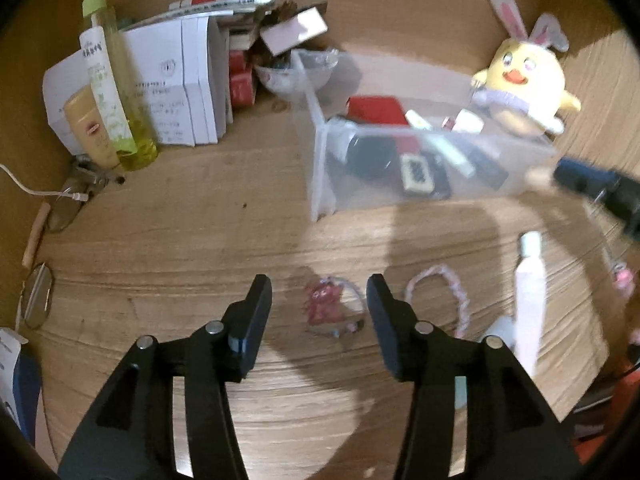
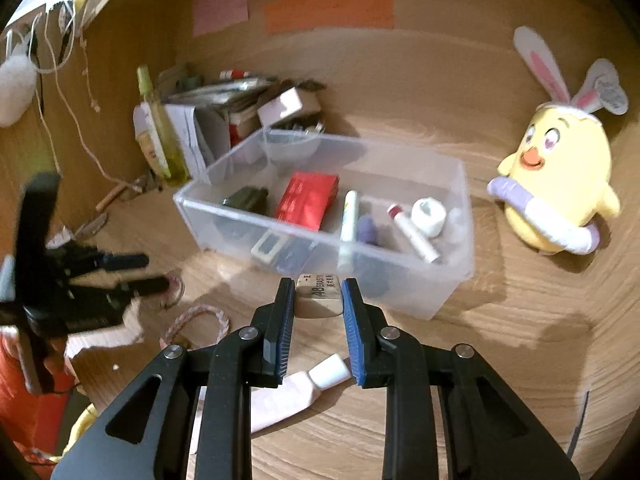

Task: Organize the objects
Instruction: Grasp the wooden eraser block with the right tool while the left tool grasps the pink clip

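Between the right gripper [image 2: 318, 294] pads an eraser [image 2: 320, 295], clamped, just short of the clear bin [image 2: 452, 280] — shallow hold, risk of slipping out; left gripper [image 1: 318, 300] jaws apart over a pink charm [image 1: 322, 304].

The table [image 2: 500, 320] is matt wood grain. The bin [image 2: 440, 280] is clear, glossy plastic. The chick [image 2: 560, 184] is soft yellow plush. Each tool [image 2: 318, 292] is matt black plastic with metal pins.
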Tool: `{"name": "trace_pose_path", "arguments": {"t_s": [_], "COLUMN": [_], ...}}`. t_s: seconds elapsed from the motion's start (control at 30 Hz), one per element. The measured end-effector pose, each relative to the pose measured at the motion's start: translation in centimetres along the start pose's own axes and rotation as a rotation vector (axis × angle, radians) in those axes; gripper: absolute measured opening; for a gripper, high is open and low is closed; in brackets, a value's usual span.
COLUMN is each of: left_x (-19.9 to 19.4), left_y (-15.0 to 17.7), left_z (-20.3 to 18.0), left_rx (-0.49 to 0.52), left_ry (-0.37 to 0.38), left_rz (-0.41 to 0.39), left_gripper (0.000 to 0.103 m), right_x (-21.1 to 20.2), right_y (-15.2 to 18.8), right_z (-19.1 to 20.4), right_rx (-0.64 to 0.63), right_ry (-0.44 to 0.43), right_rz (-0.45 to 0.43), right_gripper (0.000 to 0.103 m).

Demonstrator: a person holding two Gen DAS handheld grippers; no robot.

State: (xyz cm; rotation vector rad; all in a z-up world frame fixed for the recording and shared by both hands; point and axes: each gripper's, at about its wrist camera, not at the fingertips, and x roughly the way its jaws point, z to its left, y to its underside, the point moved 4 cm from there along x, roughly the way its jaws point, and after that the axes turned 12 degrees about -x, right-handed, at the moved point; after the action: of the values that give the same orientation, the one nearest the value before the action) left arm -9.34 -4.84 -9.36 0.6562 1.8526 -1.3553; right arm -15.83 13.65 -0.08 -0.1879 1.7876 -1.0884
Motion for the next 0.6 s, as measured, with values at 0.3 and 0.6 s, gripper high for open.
{"name": "trace_pose_path", "arguments": {"t_s": [0.3, 0.6], "left_x": [1.5, -0.8], "left_y": [0.4, 0.1], "left_z": [-0.5, -1.1], "left_rx": [0.014, 0.02], "left_ry": [-0.004, 0.021], "left_rz": [0.014, -0.04], "left_gripper": [0.029, 0.019], "right_x": [-1.3, -1.5], "right_y": [-1.3, -3.1], "right_z": [-1.3, -2.4], "right_rx": [0.012, 0.021], "right_ry": [0.032, 0.047], "right_rz": [-0.049, -0.093], "right_gripper": [0.022, 0.022]}}
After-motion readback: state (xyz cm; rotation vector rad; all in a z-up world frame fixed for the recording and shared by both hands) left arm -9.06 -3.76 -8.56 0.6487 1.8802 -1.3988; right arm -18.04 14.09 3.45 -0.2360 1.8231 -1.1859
